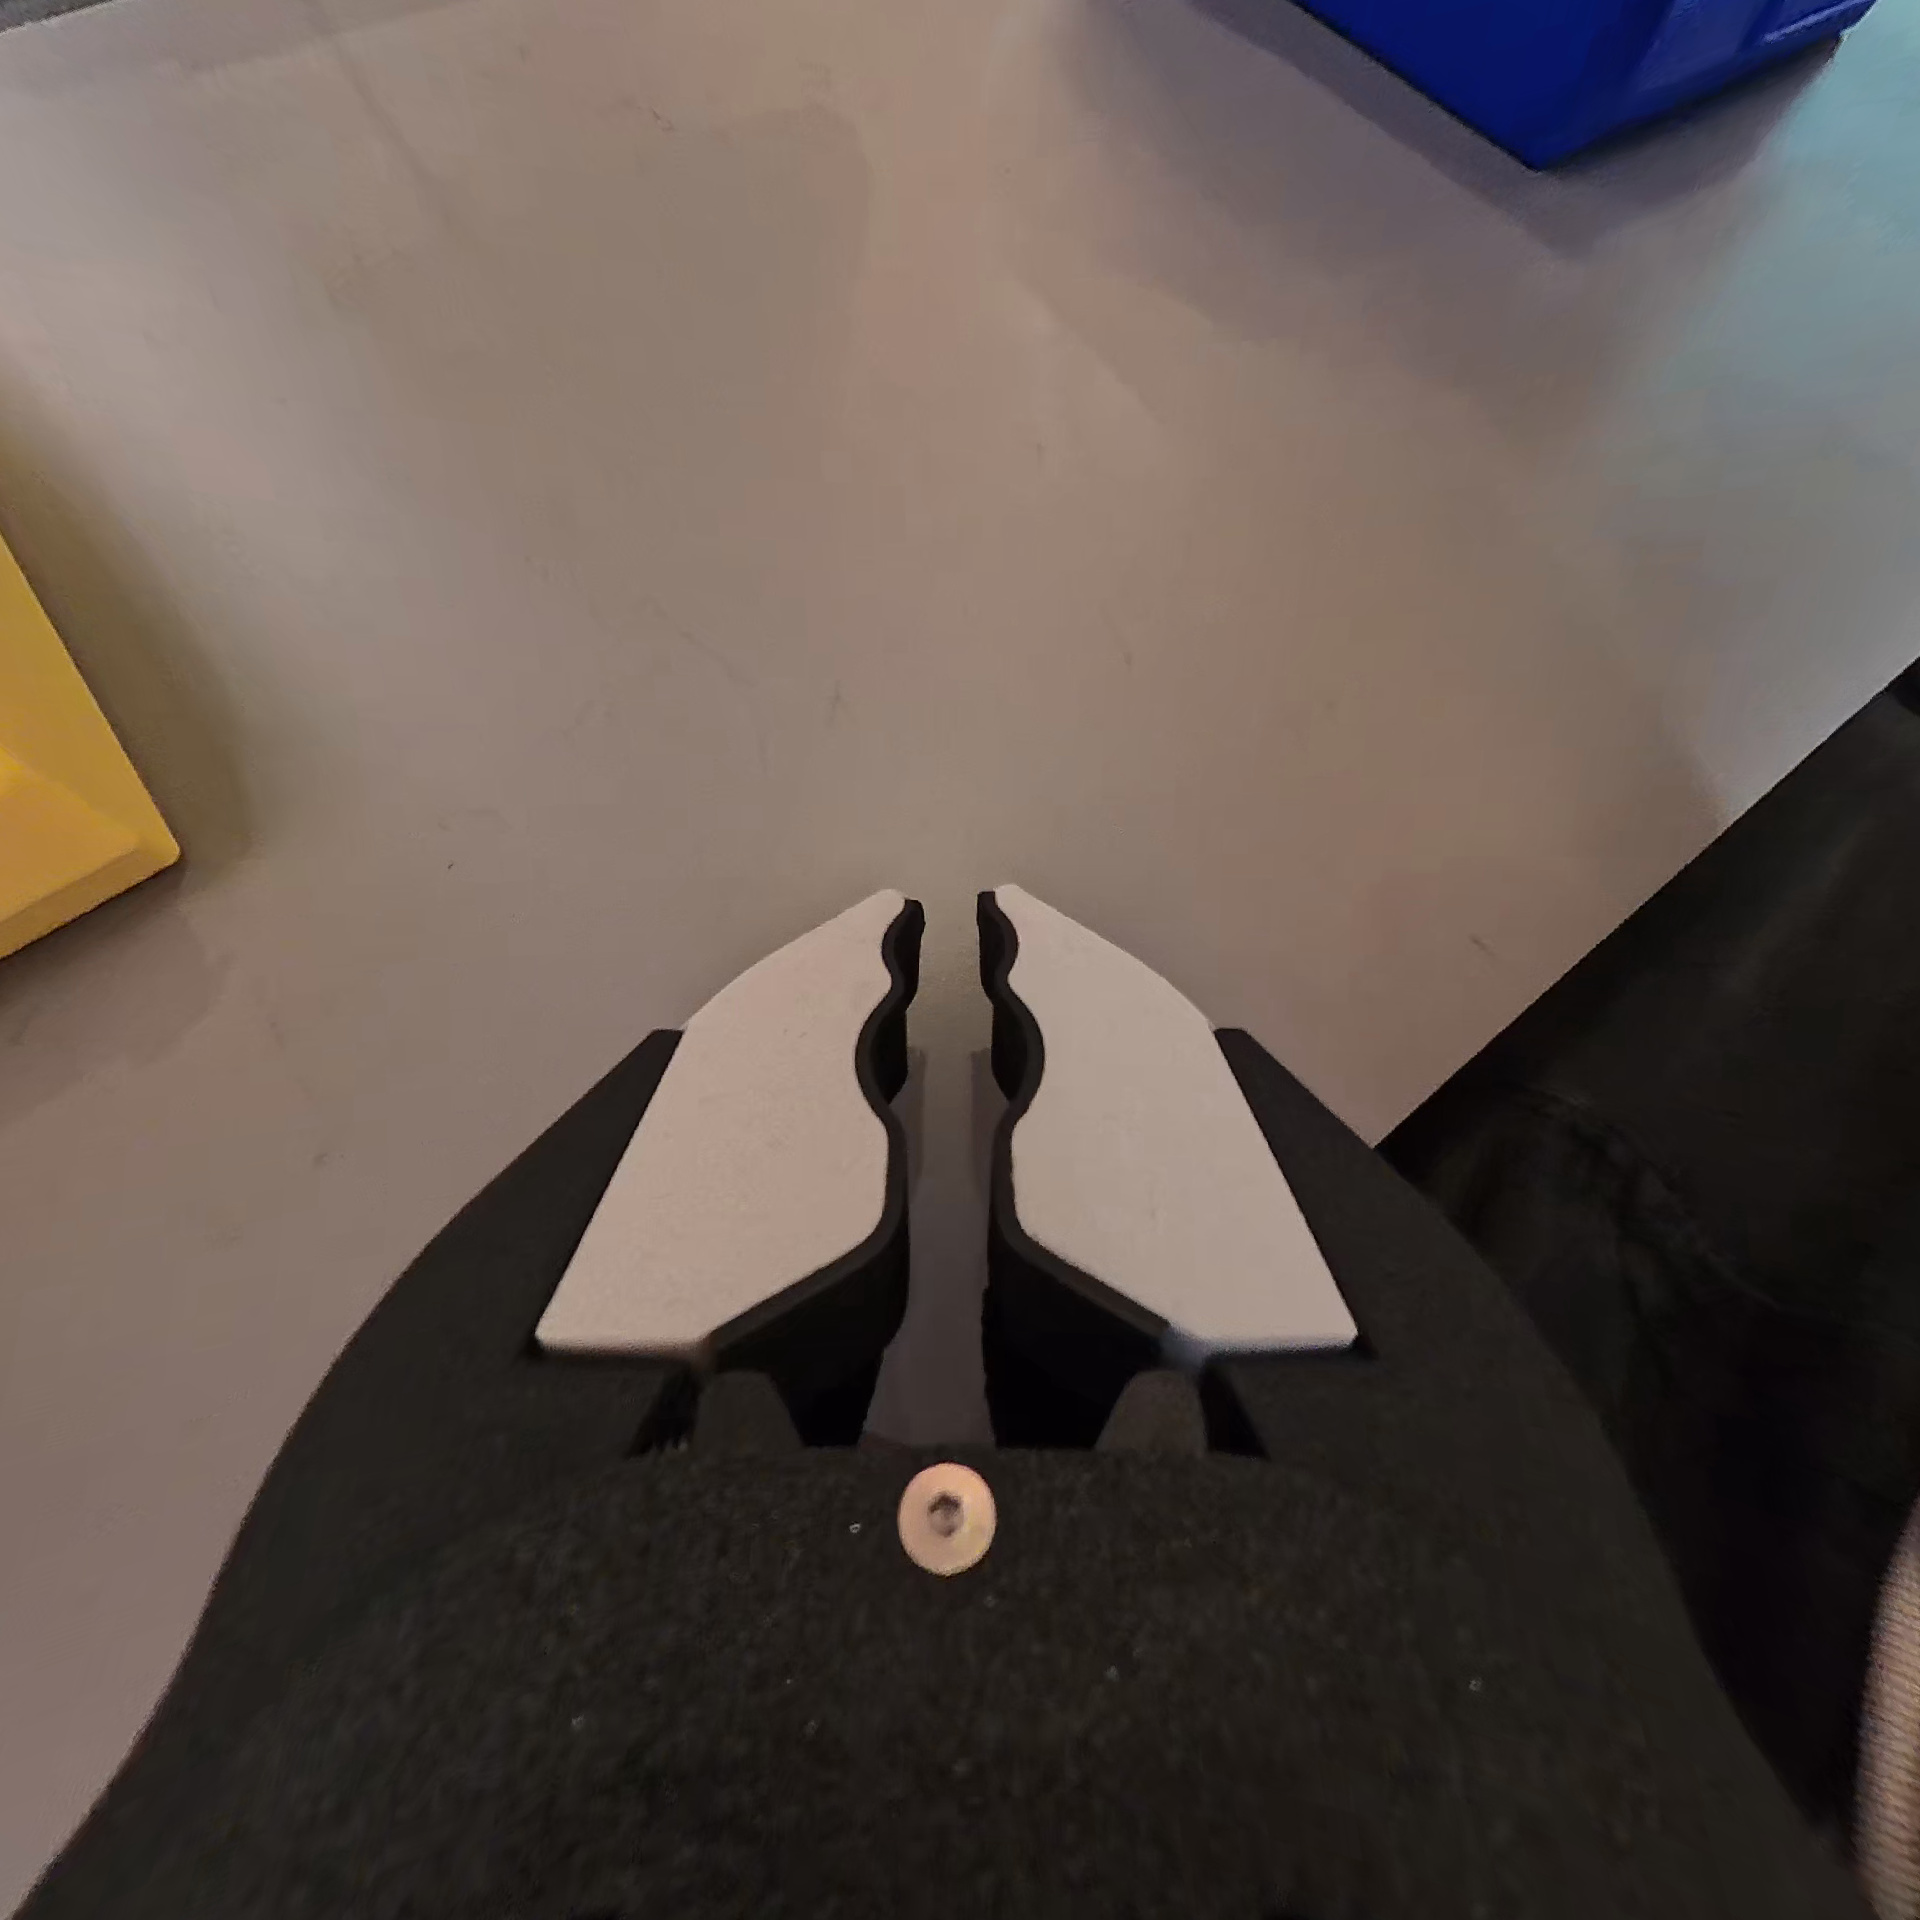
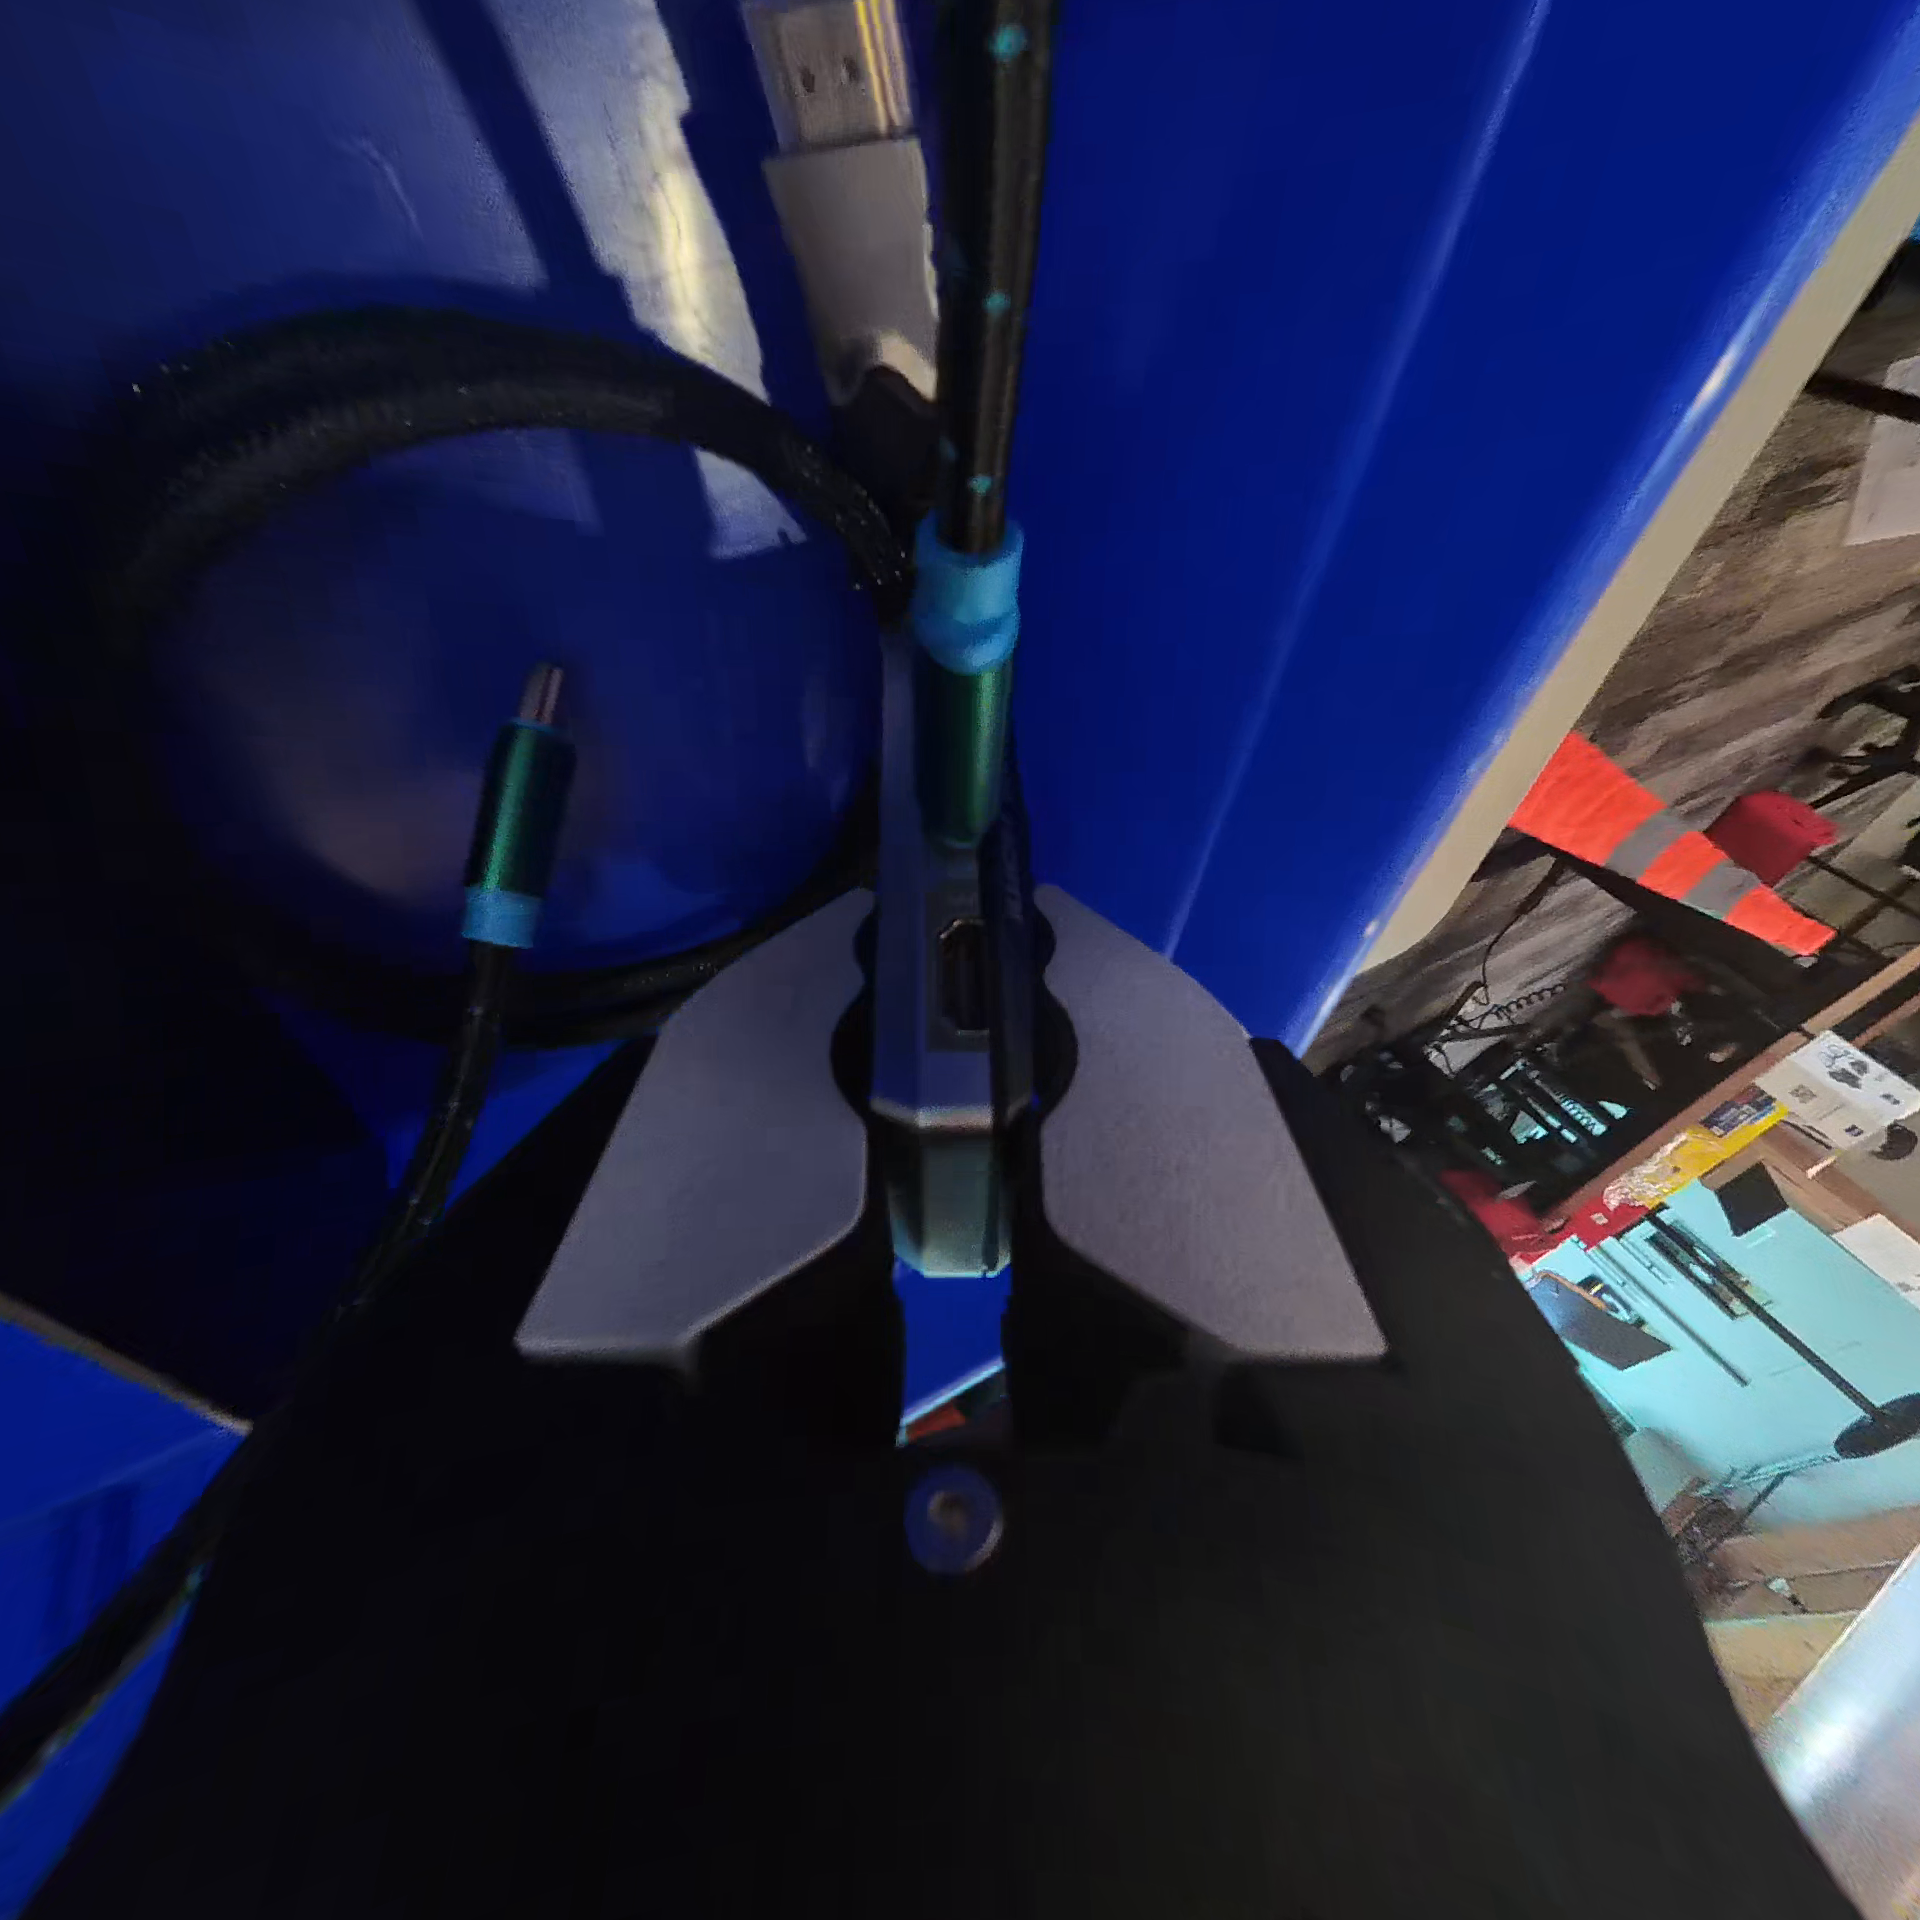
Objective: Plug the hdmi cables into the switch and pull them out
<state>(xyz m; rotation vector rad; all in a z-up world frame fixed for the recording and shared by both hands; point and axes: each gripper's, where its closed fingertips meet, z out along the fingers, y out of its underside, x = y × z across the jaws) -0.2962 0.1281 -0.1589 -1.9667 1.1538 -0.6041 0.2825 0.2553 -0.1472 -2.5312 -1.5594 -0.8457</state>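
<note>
In the right wrist view my right gripper [image 2: 954, 914] is shut on the switch [image 2: 951, 1174], a thin dark box held edge-on with an empty HDMI port facing me. A green metal plug with a blue collar [image 2: 966, 748] sits in the switch's far end, and its dark cable runs up and away. A second green plug with a blue collar [image 2: 520, 800] lies loose to the left on a coiled black braided cable [image 2: 416, 384]. In the left wrist view my left gripper [image 1: 951, 914] is shut but for a narrow gap. It holds nothing, above the bare grey table [image 1: 727, 416].
The right gripper is inside a blue bin [image 2: 1247, 416], which also shows at the far right in the left wrist view [image 1: 1579, 62]. A white and silver plug [image 2: 842, 156] lies farther in. A yellow block [image 1: 62, 790] sits at the left. The table edge and dark clothing are at the right. The grippers' ends are close to 60 centimetres from one another.
</note>
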